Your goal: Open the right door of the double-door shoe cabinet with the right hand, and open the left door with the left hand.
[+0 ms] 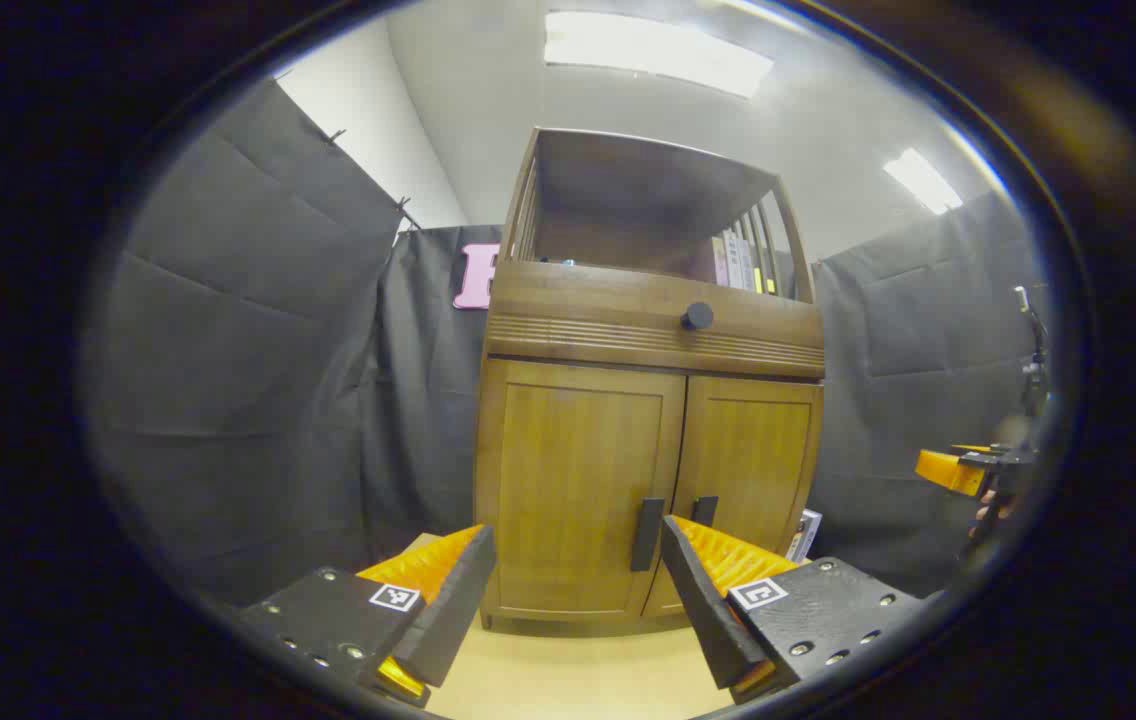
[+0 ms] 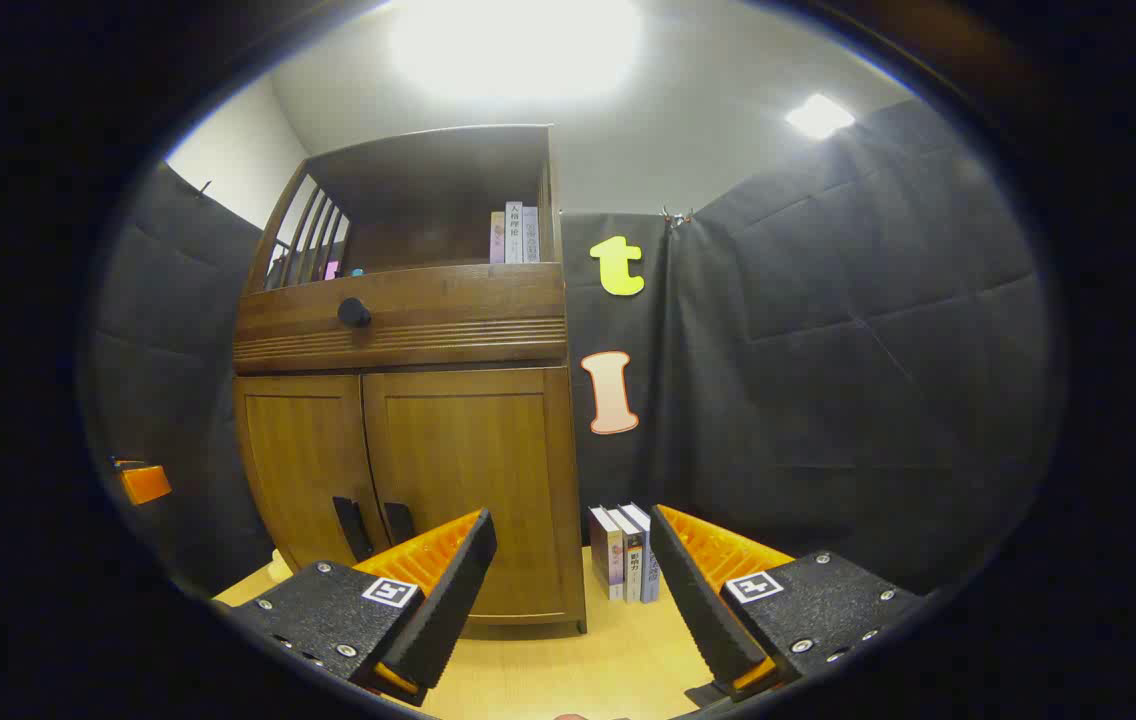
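- Shoe cabinet [image 1: 648, 440]: a wooden unit on a pale wood surface [image 1: 568, 670], standing ahead of both grippers; both doors are closed.
- Left door [image 1: 578, 480] and right door [image 2: 473, 470]: they meet at the centre seam, each bearing one dark vertical handle beside that seam.
- Left gripper [image 1: 578, 570]: fingers spread wide, holding nothing; short of the cabinet and apart from it.
- Left door handle [image 1: 646, 534]: appears between the left gripper's fingers, nearer its right finger; long axis upright.
- Right gripper [image 2: 573, 560]: fingers spread wide, empty; also clear of the cabinet.
- Right door handle [image 2: 399, 522]: lies up and to the left of the right gripper, outside its finger gap, so this gripper appears to need a leftward shift before closing.
- Judgement: neither handle is grasped yet; the left gripper is the better aligned.
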Demonstrator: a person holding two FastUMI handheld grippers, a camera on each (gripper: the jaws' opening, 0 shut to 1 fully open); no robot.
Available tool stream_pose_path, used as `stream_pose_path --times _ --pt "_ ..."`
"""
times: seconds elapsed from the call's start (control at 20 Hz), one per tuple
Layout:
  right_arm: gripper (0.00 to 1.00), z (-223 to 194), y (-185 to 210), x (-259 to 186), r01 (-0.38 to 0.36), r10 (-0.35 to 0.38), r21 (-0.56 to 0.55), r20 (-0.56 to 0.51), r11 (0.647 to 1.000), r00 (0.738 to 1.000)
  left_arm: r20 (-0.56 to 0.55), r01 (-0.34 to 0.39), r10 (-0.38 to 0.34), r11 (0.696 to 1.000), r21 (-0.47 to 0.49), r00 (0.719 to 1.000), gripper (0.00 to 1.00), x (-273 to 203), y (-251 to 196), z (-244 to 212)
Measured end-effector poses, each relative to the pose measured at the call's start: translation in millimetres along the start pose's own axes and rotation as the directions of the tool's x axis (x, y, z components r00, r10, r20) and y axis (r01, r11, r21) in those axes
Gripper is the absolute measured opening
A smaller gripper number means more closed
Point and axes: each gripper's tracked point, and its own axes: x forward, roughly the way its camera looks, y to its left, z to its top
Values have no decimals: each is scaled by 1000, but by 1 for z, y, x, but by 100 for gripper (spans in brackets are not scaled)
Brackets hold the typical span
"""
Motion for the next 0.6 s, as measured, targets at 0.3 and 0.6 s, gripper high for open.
stream_pose_path --times 0.3,0.6 --pt "96 -1 18 -1 -38 38 1 1 999 999 3 16 -16 999 47 1000 100 -4 -5 -3" --pt "96 -10 23 7 -59 59 -9 -19 998 998 -19 -4 4 1000 -2 1000 90 -10 2 -10"
